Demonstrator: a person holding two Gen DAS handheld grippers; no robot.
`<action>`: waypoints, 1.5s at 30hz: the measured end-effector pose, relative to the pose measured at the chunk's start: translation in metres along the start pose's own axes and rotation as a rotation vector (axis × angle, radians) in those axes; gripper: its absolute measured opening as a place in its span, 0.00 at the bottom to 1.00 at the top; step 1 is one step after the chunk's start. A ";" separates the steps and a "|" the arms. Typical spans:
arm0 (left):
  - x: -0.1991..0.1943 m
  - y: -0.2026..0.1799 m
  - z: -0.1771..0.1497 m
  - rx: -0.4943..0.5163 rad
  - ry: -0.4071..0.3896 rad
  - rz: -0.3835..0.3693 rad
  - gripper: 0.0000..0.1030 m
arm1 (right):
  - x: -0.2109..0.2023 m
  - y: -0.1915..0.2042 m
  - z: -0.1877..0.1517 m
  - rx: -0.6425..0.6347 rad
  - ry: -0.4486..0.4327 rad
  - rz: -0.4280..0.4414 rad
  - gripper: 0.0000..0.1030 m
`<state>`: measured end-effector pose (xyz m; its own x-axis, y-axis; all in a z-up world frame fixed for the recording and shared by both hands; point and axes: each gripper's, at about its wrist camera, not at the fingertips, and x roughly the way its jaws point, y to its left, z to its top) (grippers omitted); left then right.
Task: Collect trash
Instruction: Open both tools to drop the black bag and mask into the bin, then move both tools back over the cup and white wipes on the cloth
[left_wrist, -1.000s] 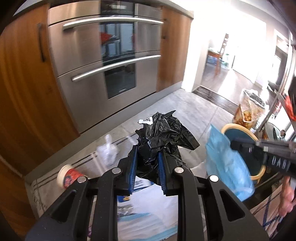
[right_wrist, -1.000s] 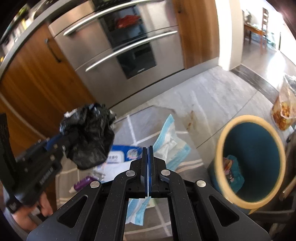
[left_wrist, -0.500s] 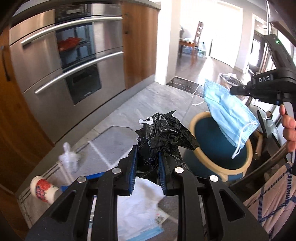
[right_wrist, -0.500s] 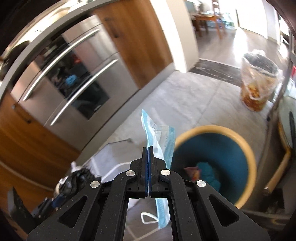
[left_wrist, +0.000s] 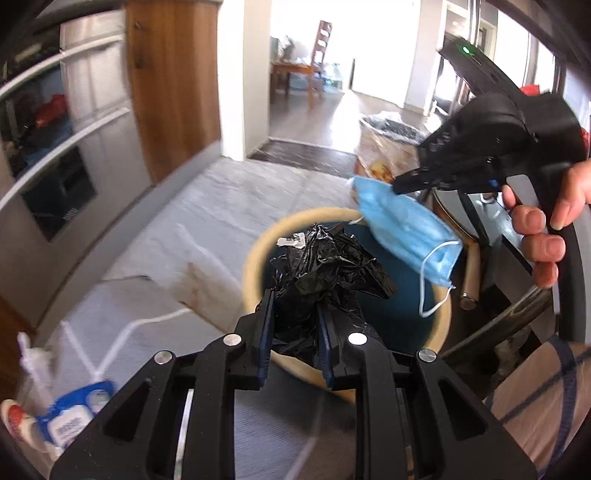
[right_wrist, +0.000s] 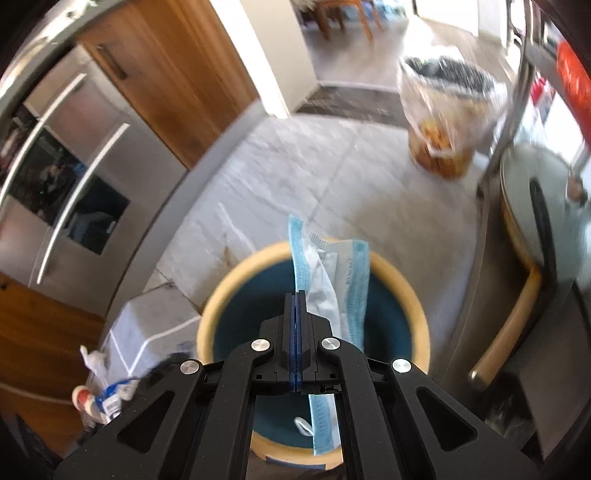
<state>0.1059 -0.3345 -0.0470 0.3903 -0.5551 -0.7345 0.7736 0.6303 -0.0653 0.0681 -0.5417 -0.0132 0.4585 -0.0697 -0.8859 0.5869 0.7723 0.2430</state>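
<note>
My left gripper (left_wrist: 295, 314) is shut on a crumpled black plastic bag (left_wrist: 325, 266), held over the near side of a round bin (left_wrist: 255, 258) with a tan rim and teal inside. Seen from the left wrist, my right gripper (left_wrist: 397, 184) comes in from the right, a hand on its handle, pinching a blue face mask (left_wrist: 402, 229) that hangs above the bin's far right rim. In the right wrist view the right gripper (right_wrist: 297, 299) is shut on the face mask (right_wrist: 332, 277), directly over the bin (right_wrist: 413, 302).
Loose litter lies on a grey mat at lower left: a blue-and-white packet (left_wrist: 74, 413) and a red-and-white cup (right_wrist: 83, 398). A clear lined basket (right_wrist: 443, 110) stands farther off on the floor. Steel oven fronts (left_wrist: 55, 147), wood cabinets and metal furniture legs (right_wrist: 517, 92) surround the bin.
Both grippers swung right and down from over the littered mat to above the bin, each keeping its load. The bin now fills the middle of both views.
</note>
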 end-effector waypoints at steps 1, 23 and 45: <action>0.010 -0.004 0.001 0.001 0.015 -0.009 0.20 | 0.003 0.000 0.000 0.002 0.004 -0.016 0.01; 0.023 -0.003 0.008 -0.043 0.056 0.029 0.60 | 0.012 0.000 0.002 0.034 0.024 -0.063 0.46; -0.142 0.087 -0.015 -0.143 -0.053 0.271 0.94 | -0.047 0.096 -0.015 -0.266 -0.301 -0.007 0.94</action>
<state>0.1105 -0.1926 0.0415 0.6013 -0.3814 -0.7021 0.5612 0.8271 0.0314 0.0931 -0.4546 0.0464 0.6532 -0.2266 -0.7224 0.4157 0.9048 0.0920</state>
